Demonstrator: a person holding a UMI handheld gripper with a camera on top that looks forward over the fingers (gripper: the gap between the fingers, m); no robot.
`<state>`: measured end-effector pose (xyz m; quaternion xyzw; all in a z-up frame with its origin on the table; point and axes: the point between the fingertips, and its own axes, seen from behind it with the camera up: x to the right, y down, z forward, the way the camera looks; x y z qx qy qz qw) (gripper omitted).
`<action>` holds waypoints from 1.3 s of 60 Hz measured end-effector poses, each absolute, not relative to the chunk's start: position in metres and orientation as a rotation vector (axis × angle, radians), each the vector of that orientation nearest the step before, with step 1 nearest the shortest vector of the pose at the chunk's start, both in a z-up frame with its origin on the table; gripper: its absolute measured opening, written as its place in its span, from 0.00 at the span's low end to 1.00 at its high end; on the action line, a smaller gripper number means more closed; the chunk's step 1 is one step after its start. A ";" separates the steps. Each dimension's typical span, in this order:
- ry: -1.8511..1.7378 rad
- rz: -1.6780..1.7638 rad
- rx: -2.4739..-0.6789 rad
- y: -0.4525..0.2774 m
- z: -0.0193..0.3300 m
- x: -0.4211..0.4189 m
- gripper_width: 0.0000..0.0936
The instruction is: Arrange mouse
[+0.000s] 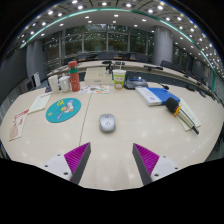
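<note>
A small grey-white mouse (107,123) lies on the pale table (120,140), a little beyond my fingers and roughly centred between them. A round blue mat (63,110) lies to the mouse's left. My gripper (111,160) is open and empty, with its purple pads (76,156) wide apart above the bare tabletop. Nothing is between the fingers.
A red bottle (73,76), white cups and papers (40,101) stand at the back left. A paper cup (119,78) stands at the back centre. Blue and white books (157,95) and a notebook (186,116) lie at the right. Office desks stand beyond.
</note>
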<state>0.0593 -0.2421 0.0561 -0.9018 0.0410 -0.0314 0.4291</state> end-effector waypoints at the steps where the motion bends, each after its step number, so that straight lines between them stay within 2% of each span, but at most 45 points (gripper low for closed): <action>1: 0.099 -0.079 -2.249 -0.234 0.052 0.058 0.91; 21: 0.073 -0.137 -2.224 -0.105 -0.001 0.058 0.85; 33: 0.066 -0.141 -2.221 -0.079 -0.012 0.055 0.63; 35: 0.063 -0.140 -2.221 -0.078 -0.012 0.055 0.55; 51: 0.076 -0.167 -2.252 -0.079 -0.010 0.053 0.41; 56: 0.109 -0.176 -2.223 -0.076 0.014 0.050 0.41; 70: 0.133 -0.111 -2.015 -0.027 0.151 -0.021 0.41; 75: 0.119 -0.044 -1.993 -0.005 0.167 -0.063 0.41; 78: 0.110 -0.014 -2.007 0.006 0.159 -0.089 0.41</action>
